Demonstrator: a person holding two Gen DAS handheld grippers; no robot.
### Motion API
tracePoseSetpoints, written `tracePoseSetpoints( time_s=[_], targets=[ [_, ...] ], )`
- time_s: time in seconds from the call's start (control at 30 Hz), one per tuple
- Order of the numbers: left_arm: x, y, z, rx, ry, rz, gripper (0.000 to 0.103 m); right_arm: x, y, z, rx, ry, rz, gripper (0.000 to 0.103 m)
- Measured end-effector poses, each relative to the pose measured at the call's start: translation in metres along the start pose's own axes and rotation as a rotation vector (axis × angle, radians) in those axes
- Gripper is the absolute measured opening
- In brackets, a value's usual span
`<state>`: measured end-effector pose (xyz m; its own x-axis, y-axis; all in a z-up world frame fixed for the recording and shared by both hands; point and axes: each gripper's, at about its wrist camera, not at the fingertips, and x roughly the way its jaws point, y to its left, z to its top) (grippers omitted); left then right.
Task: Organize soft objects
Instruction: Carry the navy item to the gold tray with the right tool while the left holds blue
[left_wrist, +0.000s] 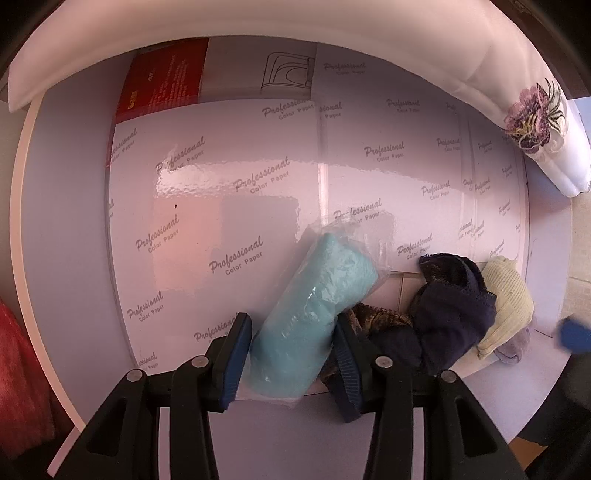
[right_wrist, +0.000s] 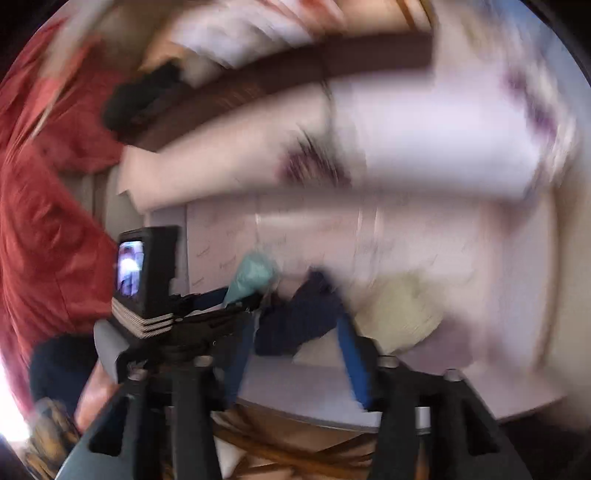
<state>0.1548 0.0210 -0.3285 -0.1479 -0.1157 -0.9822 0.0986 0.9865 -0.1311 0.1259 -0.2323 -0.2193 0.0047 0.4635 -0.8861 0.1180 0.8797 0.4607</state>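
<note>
Your left tool (left_wrist: 291, 363) points steeply down at the worktop (left_wrist: 66, 258), its blue pads (left_wrist: 232, 363) partly closed on either side of a rolled teal cloth in a clear plastic bag (left_wrist: 314, 314); the pads press against the roll's lower end, and the roll leans up and to the right from between them; its far end lies over the glossy white sheets printed "Professional Color Paper" (left_wrist: 258, 192) that cover the worktop. Just right of the roll sits a small heap of soft things: a dark navy lace-edged garment (left_wrist: 450, 302) on top, a brown patterned piece (left_wrist: 380, 319) touching the right pad, and a pale yellow ribbed cloth (left_wrist: 508, 299) beside the navy one; a folded white quilt with a purple flower (left_wrist: 532, 118) curves along the far edge. Your right tool (right_wrist: 295, 354), seen through heavy blur, has its blue pads standing apart with nothing gripped between them; the navy garment (right_wrist: 303, 314) lies on the worktop beyond their tips, and the yellow cloth (right_wrist: 402, 310) to its right; your left tool and its camera (right_wrist: 147, 273) show at the left of that view, against a red sleeve (right_wrist: 48, 221).
</note>
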Motion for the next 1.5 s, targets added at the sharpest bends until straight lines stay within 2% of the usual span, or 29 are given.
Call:
tracePoseSetpoints(
  time_s=[0.17,0.5,0.53,0.57,0.67,0.8,1.0,1.1,1.27,1.33,1.4,1.5],
  targets=[
    [0.001,-0.001,0.001,0.003,0.000,0.003,0.046,0.040,-0.013,-0.006,0.128,0.076,0.073,0.049],
    [0.001,0.000,0.002,0.005,0.000,0.005,0.046,0.091,-0.024,-0.001,0.255,0.136,0.019,0.049],
    [0.001,0.000,0.002,0.005,-0.001,0.005,0.046,0.097,-0.024,-0.002,0.250,0.141,-0.007,0.047],
    [0.001,0.000,0.001,0.005,-0.001,0.005,0.046,0.098,-0.025,-0.001,0.242,0.137,-0.026,0.035],
    [0.002,0.001,0.001,0.004,-0.001,0.004,0.046,0.094,-0.022,-0.002,0.208,0.090,-0.021,0.026],
    [0.002,0.001,0.001,0.001,-0.001,0.003,0.046,0.059,-0.014,0.000,0.150,-0.008,-0.010,0.025],
    [0.000,0.000,0.001,0.008,-0.003,0.006,0.046,-0.023,0.014,0.000,-0.021,-0.184,-0.054,0.025],
    [0.000,0.000,0.001,0.006,-0.004,0.006,0.046,-0.061,0.030,-0.001,-0.090,-0.271,-0.039,0.025],
    [-0.001,-0.001,0.000,0.006,-0.004,0.006,0.046,-0.124,0.063,0.016,-0.158,-0.477,-0.015,0.025],
    [-0.001,-0.001,0.000,0.006,-0.004,0.007,0.046,-0.138,0.075,0.033,-0.166,-0.538,-0.014,0.025],
    [-0.001,-0.001,0.000,0.007,-0.004,0.007,0.046,-0.130,0.089,0.049,-0.172,-0.555,-0.018,0.025],
    [-0.002,-0.001,0.000,0.005,-0.004,0.006,0.046,-0.114,0.109,0.076,-0.207,-0.591,-0.115,0.026]
  ],
)
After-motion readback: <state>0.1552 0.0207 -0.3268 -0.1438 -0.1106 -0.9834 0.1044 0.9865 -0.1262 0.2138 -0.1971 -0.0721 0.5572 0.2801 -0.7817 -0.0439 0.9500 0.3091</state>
